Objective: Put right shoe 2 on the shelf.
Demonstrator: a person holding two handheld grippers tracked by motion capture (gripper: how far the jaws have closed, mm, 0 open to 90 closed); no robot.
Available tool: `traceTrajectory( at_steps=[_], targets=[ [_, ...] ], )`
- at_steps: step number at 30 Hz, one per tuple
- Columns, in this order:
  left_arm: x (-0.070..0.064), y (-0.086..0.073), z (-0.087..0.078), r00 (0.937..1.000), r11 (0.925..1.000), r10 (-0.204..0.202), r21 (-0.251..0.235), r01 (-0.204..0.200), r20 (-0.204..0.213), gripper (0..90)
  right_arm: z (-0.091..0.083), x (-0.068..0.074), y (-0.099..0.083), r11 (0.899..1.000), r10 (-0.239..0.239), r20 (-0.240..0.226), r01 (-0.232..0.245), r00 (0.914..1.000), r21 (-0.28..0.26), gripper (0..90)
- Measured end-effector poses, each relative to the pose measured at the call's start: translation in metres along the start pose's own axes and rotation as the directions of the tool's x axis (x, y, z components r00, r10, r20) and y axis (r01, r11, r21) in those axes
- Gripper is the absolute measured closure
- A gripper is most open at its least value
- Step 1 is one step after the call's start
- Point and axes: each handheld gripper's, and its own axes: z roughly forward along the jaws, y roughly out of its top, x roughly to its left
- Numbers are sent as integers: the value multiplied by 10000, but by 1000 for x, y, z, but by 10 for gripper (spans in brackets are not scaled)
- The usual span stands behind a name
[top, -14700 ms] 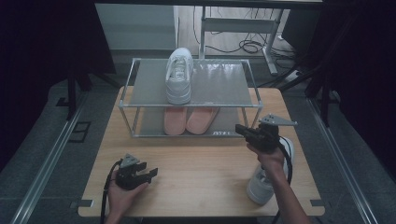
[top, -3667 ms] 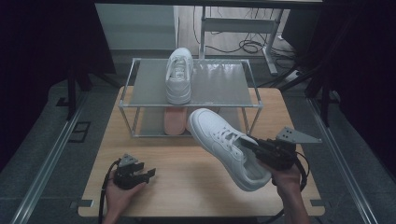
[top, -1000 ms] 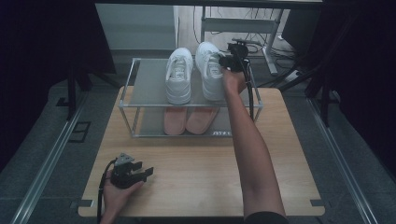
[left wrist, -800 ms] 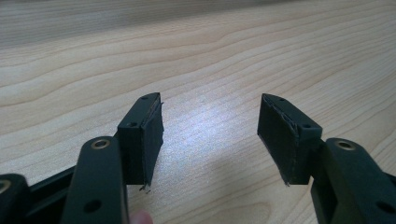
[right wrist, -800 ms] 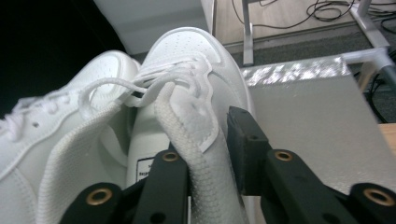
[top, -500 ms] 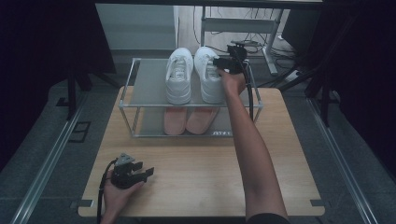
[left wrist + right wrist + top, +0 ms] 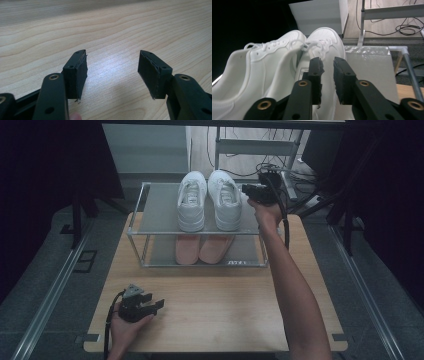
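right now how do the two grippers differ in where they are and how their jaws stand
The left gripper lies low on the wooden table near the person, jaws wide apart around nothing. The right gripper is stretched out to the rack's top shelf, beside the right white sneaker, jaws with a narrow gap. Both are hand-held, with black jaws.

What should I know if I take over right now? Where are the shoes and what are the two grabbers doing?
Left gripper: resting on the wooden table, near the front left corner, fingers wide open, nothing between them.
Right gripper: up at the rack's top shelf, beside the right white shoe. Its fingers stand slightly apart with a gap showing; it looks like they have let go.
Shoes: both white shoes sit side by side on the top shelf, left one included. A pink pair lies on the lower shelf.
Done: white pair shelved.
Left: probably just draw the right arm back.
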Motion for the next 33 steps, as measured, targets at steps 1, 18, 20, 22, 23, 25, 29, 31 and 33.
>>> traceTrajectory(
  at_steps=[1, 18, 20, 22, 23, 25, 29, 31, 33],
  targets=[
    [-1, 0, 0, 10000, 10000, -13, 7, 13, 8, 408, -4, -2, -2, 10000, -85, -21, 85, 10000, -16, 805],
    [-4, 0, 3, 9999, 9998, 132, 139, -131, -44, 408, -17, -35, -48, 9981, -214, -392, 236, 9990, 561, 891],
    [-4, 0, 3, 9999, 9997, 166, 162, -166, -36, 408, -15, -36, -52, 9975, -180, -429, 209, 9989, 677, 891],
    [-4, 0, 3, 9999, 9997, 166, 162, -165, -35, 408, -12, -36, -57, 9969, -186, -452, 220, 9988, 754, 891],
    [-4, -1, 3, 9999, 9998, 144, 171, -143, -47, 408, -11, -37, -59, 9964, -203, -473, 240, 9987, 807, 891],
    [-4, -1, 4, 9999, 9997, 153, 202, -152, -31, 408, -8, -37, -63, 9956, -205, -511, 251, 9985, 898, 891],
    [-6, -1, 6, 9998, 9994, 205, 265, -204, -17, 407, -3, -35, -69, 9943, -158, -571, 217, 9982, 1042, 891],
    [-6, -1, 6, 9998, 9994, 207, 276, -207, -12, 407, -1, -33, -71, 9934, -194, -618, 262, 9979, 1118, 891],
    [-6, -1, 5, 9998, 9995, 185, 257, -184, -26, 407, 1, -30, -73, 9931, -202, -665, 277, 9976, 1141, 891]
  ],
)
